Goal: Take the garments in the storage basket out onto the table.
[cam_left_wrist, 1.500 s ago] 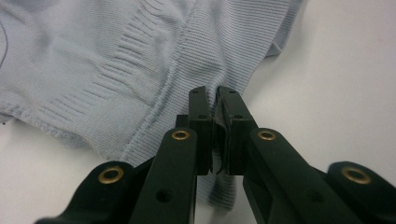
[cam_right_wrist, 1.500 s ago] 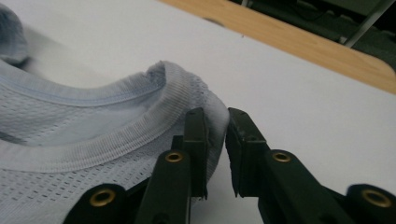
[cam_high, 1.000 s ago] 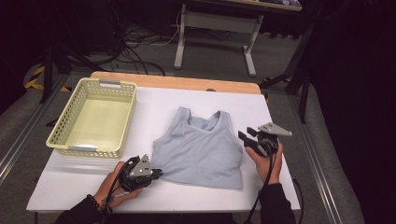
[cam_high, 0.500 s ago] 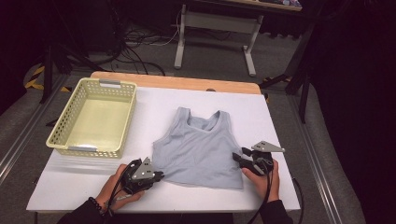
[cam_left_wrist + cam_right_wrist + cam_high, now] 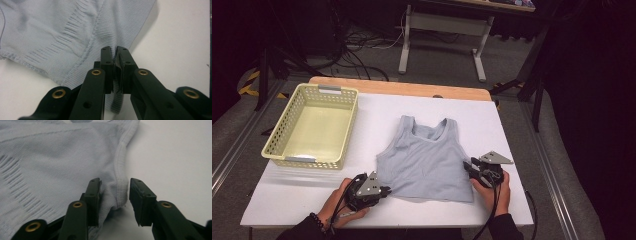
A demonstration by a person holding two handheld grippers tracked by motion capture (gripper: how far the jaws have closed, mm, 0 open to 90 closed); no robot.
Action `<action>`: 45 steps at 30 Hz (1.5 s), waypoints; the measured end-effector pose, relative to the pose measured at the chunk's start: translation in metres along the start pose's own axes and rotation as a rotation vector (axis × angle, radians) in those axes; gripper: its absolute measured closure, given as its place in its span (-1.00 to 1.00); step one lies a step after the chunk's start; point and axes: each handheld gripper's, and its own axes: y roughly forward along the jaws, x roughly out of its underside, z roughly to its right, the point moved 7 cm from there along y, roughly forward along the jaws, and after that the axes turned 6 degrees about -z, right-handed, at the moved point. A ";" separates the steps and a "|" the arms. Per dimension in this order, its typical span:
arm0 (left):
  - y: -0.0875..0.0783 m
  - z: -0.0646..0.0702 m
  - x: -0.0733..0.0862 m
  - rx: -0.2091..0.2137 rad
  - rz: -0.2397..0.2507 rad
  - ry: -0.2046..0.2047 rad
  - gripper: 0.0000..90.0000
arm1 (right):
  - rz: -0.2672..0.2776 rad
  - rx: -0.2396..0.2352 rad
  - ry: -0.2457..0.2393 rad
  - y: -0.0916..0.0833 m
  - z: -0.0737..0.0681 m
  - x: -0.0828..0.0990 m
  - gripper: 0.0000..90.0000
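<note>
nearest the person, the left gripper point(image 5: 384, 190) is already clamped on the bottom hem corner of the pale blue ribbed tank top point(image 5: 427, 160), while the right gripper point(image 5: 470, 167) sits at the opposite side edge with its jaws part way apart and just closing, the folded hem point(image 5: 119, 187) between them but not yet pinched. so one corner looks secured and the second grip looks nearly made. the top lies flat mid-table, and the empty yellow basket point(image 5: 343, 126) farther off to the left is untouched, so lifting, folding or moving seems all ahead.

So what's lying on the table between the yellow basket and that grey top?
Nothing: in the high view, bare white table separates the basket from the top.
</note>
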 end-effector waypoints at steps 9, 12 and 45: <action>0.000 -0.001 0.001 0.001 -0.004 0.008 0.88 | 0.041 -0.032 0.016 -0.026 -0.014 0.005 0.19; 0.000 -0.001 0.001 0.002 0.002 0.010 0.88 | 0.002 -0.061 -0.013 -0.025 -0.027 0.014 0.15; -0.013 -0.047 -0.011 -0.216 0.104 -0.176 0.10 | -0.001 -0.001 0.001 -0.033 -0.012 0.019 0.90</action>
